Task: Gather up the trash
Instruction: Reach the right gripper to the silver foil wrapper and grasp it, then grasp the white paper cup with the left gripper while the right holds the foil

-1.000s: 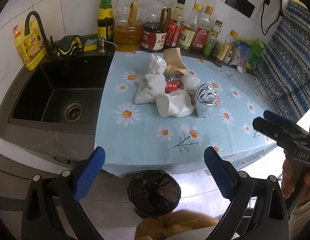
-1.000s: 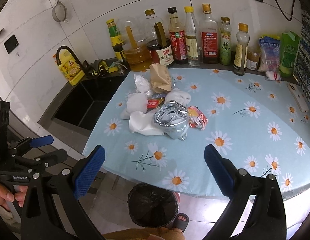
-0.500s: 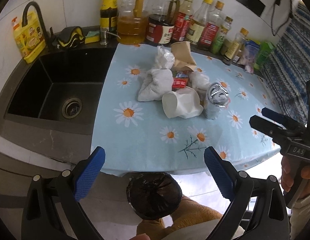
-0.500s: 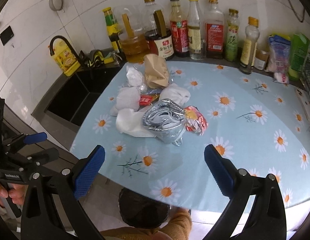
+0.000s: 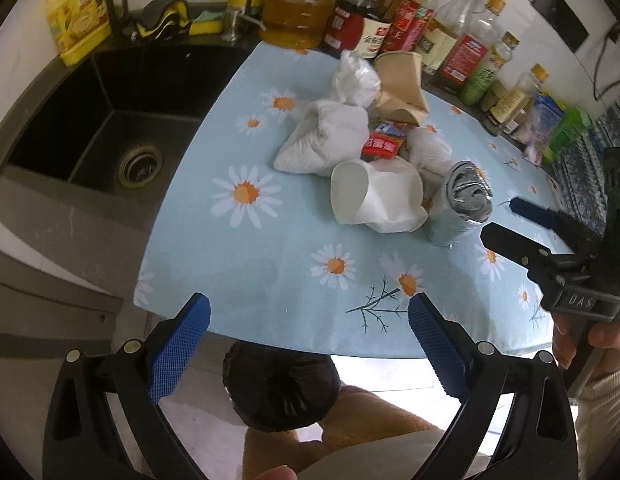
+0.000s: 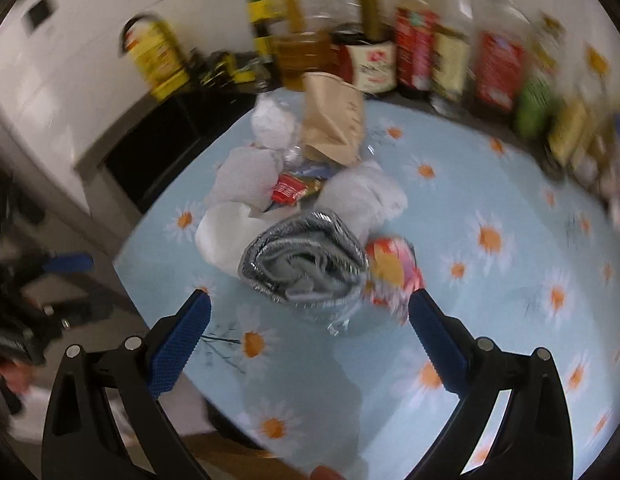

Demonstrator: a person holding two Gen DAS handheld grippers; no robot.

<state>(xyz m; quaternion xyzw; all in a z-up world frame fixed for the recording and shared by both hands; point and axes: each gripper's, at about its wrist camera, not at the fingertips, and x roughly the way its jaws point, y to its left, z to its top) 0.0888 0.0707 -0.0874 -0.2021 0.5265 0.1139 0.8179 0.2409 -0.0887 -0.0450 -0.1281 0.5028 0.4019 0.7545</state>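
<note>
A heap of trash lies on the blue daisy tablecloth (image 5: 250, 264): a crushed white paper cup (image 5: 373, 196), a crumpled silver foil bag (image 5: 461, 204), white tissue wads (image 5: 325, 140), a brown paper cup (image 5: 401, 84) and a red wrapper (image 5: 381, 146). My left gripper (image 5: 308, 312) is open over the table's front edge, well short of the heap. My right gripper (image 6: 308, 304) is open, with the foil bag (image 6: 306, 264) just ahead between its fingers and a colourful wrapper (image 6: 389, 272) beside it. A black-lined bin (image 5: 280, 388) stands below the table edge.
A black sink (image 5: 110, 128) lies left of the cloth. Sauce and oil bottles (image 5: 389, 28) line the back wall, with a yellow detergent bottle (image 5: 78, 20) by the tap. A hand (image 5: 597, 340) holds the right gripper (image 5: 497, 218) at the table's right side.
Both grippers have moved in toward the table. The right one has closed on the foil bag quickly, and its view is now blurred. Both stay open.
</note>
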